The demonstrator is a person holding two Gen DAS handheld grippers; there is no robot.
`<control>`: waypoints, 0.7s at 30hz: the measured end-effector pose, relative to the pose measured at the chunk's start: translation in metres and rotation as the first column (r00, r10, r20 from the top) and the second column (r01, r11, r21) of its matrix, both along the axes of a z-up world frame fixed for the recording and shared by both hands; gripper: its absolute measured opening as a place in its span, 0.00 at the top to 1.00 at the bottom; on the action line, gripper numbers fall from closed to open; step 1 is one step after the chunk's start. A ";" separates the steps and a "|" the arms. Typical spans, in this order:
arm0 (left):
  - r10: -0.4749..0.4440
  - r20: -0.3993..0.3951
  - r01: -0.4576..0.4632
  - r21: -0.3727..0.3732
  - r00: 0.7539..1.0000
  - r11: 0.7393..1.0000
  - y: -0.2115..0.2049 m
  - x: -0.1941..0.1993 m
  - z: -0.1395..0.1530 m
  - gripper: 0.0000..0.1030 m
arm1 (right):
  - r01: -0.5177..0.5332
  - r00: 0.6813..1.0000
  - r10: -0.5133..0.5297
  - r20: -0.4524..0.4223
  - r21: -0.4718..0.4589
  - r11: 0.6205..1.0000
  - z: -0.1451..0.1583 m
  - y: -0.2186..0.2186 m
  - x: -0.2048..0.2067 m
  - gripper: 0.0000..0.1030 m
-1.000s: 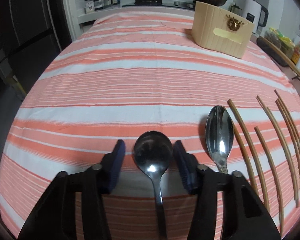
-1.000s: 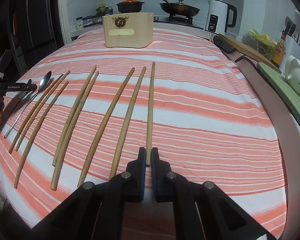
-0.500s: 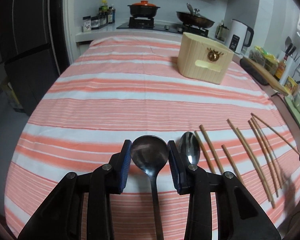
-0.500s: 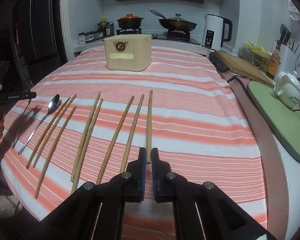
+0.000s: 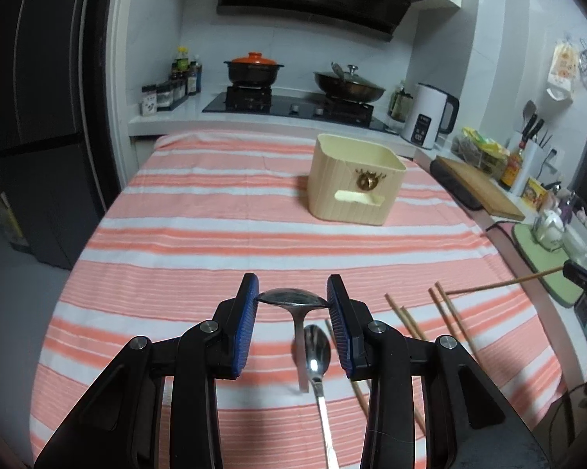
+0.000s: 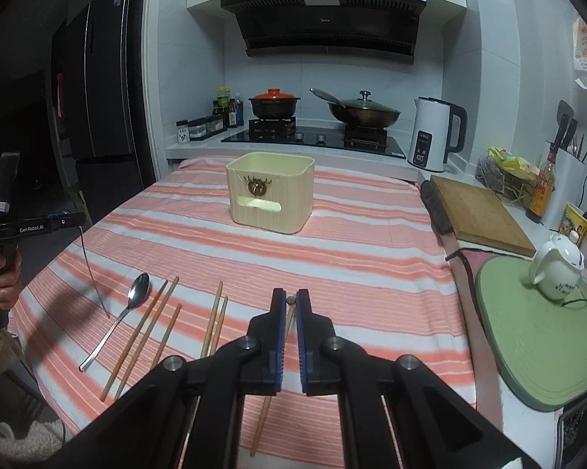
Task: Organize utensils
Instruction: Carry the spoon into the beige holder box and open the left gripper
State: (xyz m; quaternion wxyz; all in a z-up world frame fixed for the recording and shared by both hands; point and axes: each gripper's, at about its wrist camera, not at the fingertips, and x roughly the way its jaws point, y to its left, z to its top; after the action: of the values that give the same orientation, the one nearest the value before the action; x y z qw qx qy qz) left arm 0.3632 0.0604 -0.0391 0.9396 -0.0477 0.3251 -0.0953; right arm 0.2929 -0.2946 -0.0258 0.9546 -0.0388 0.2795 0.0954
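Observation:
My left gripper (image 5: 292, 299) is shut on a metal spoon (image 5: 292, 298) by its bowl and holds it lifted above the striped cloth, handle hanging down. A second spoon (image 5: 317, 355) lies on the cloth below it. My right gripper (image 6: 290, 301) is shut on a wooden chopstick (image 6: 290, 300), lifted and pointing forward. Several more chopsticks (image 6: 152, 324) and the lying spoon (image 6: 137, 297) rest on the cloth at the left in the right wrist view. A cream utensil box (image 5: 354, 179) stands open at the far middle of the table and also shows in the right wrist view (image 6: 271, 191).
A wooden cutting board (image 6: 477, 211), a green mat (image 6: 535, 336) with a white teapot (image 6: 557, 269) and a kettle (image 6: 434, 138) line the right counter. A stove with pots (image 6: 313, 113) stands behind the table. A dark fridge (image 6: 94, 90) is at the left.
Both grippers have risen from the cloth. The left one has lifted its spoon, the right one has lifted its chopstick. Both views now look level toward the box.

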 end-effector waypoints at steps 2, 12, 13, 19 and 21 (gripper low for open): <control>-0.010 0.014 0.010 -0.003 1.000 1.000 -0.002 0.003 0.010 0.65 | -0.003 1.000 0.004 0.016 -0.007 1.000 0.010 0.002 0.006 0.95; -0.065 0.015 0.066 -0.047 0.998 0.997 -0.014 0.013 0.049 0.65 | -0.042 0.998 0.041 0.055 0.013 0.999 0.052 0.011 0.029 0.95; -0.077 0.002 0.077 -0.059 0.997 0.995 -0.015 0.015 0.053 0.65 | -0.050 0.997 0.049 0.054 0.018 0.999 0.056 0.012 0.031 0.95; -0.127 -0.044 0.122 -0.102 0.991 0.987 -0.024 0.022 0.080 0.65 | -0.100 0.993 0.097 0.062 0.050 0.994 0.083 0.018 0.045 0.95; -0.145 -0.052 0.138 -0.116 0.988 0.984 -0.027 0.029 0.090 0.65 | -0.102 0.993 0.097 0.070 0.059 0.993 0.092 0.019 0.054 0.95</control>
State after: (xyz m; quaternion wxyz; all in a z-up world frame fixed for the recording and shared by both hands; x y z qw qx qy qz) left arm 0.3918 0.0332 0.0513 0.9161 -0.0802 0.3499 -0.1785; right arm 0.3473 -0.2757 0.0663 0.9582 -0.0258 0.2420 0.1503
